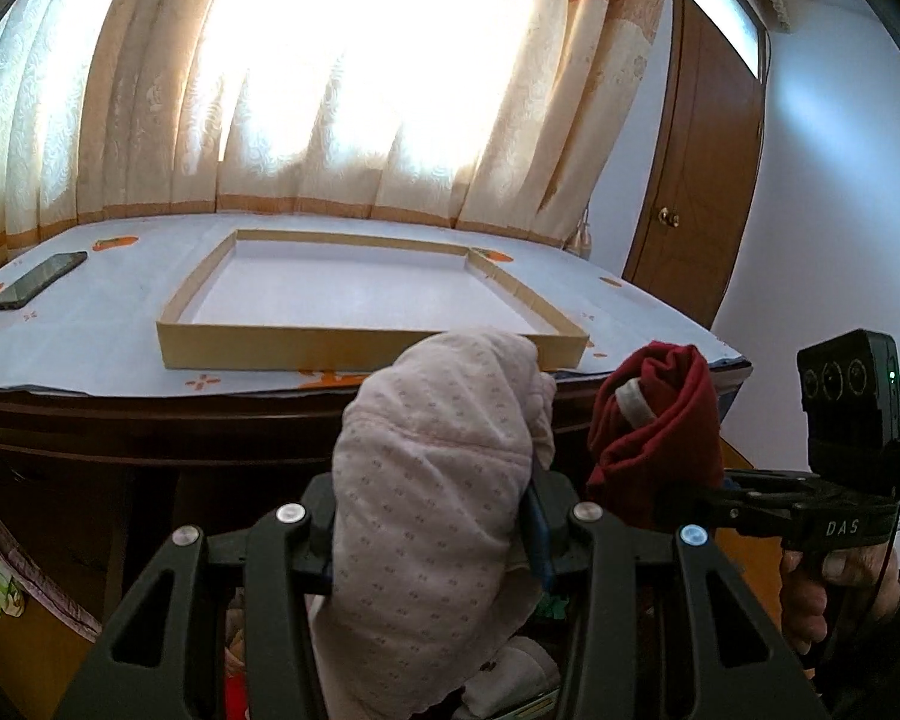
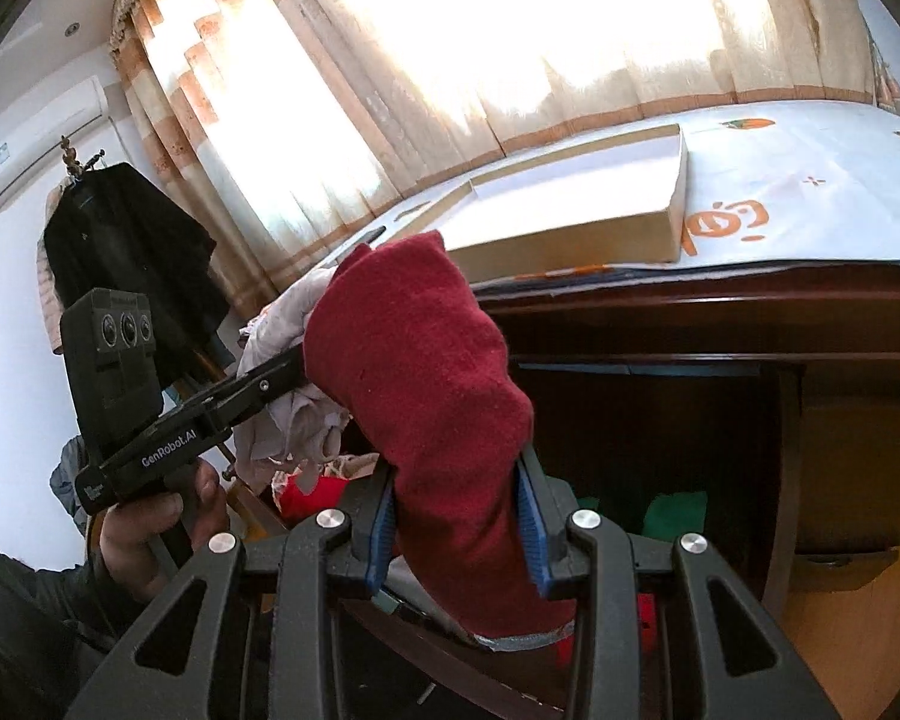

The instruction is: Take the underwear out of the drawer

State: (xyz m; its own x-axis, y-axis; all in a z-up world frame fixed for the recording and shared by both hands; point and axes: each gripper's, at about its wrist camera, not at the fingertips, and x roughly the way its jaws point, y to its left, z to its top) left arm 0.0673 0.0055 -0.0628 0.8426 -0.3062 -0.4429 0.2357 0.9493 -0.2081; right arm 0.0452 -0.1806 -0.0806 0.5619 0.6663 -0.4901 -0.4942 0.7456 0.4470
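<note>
My left gripper (image 1: 432, 540) is shut on a pale pink dotted piece of underwear (image 1: 432, 480), held up in front of the table edge. My right gripper (image 2: 459, 516) is shut on a dark red piece of underwear (image 2: 420, 372), also lifted. In the left wrist view the red underwear (image 1: 654, 426) hangs from the right gripper (image 1: 690, 495) just right of the pink one. The right wrist view has the left gripper (image 2: 294, 369) at the left with the pink underwear (image 2: 294, 414). Below both, the open drawer (image 2: 330, 480) holds more clothes in red and green, mostly hidden.
A shallow cardboard box lid (image 1: 366, 354) lies on the table (image 1: 90, 324) covered by a white cloth with orange prints. A phone (image 1: 36, 282) rests at the table's left. Curtains hang behind, a wooden door (image 1: 702, 180) at right, a dark jacket (image 2: 120, 240) on a rack.
</note>
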